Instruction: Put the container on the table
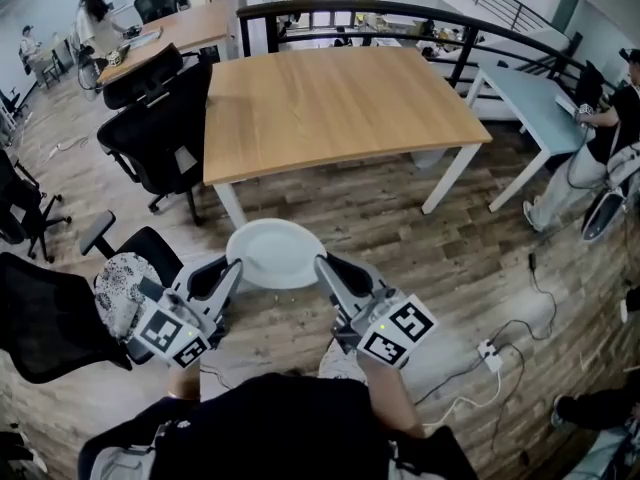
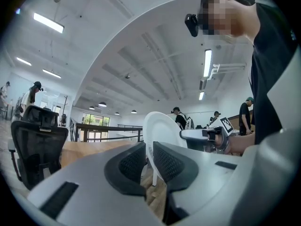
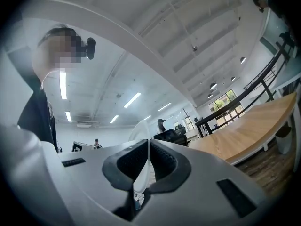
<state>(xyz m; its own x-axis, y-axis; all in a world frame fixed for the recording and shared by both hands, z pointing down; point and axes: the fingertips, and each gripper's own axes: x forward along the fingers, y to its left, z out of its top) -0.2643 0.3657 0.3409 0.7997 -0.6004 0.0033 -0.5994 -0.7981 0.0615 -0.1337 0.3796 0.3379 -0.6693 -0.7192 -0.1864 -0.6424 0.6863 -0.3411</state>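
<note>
Table (image 1: 340, 108): a wooden top on white legs with nothing on it, on the far side of the person. Its near edge lies a little beyond the container.
Office chairs (image 1: 150, 133): black, along the table's left side, off the likely path.
Container (image 1: 275, 253): a shallow, round white dish held roughly flat above the wood floor. It hangs between the two grippers on the near side of the table, not yet over it.
Container, handling: it looks light and stiff, with a smooth thin rim. It is probably slippery, and breakable if it is ceramic. Opposite sides of the rim are the sensible places to hold it, as now.
Left gripper (image 1: 228, 273): its jaws are clamped on the container's left rim, with the edge running between the pads.
Right gripper (image 1: 325, 268): its jaws are pinched on the right rim, almost together.
Risk: an uneven pull between the hands could twist the dish out of one grip.
</note>
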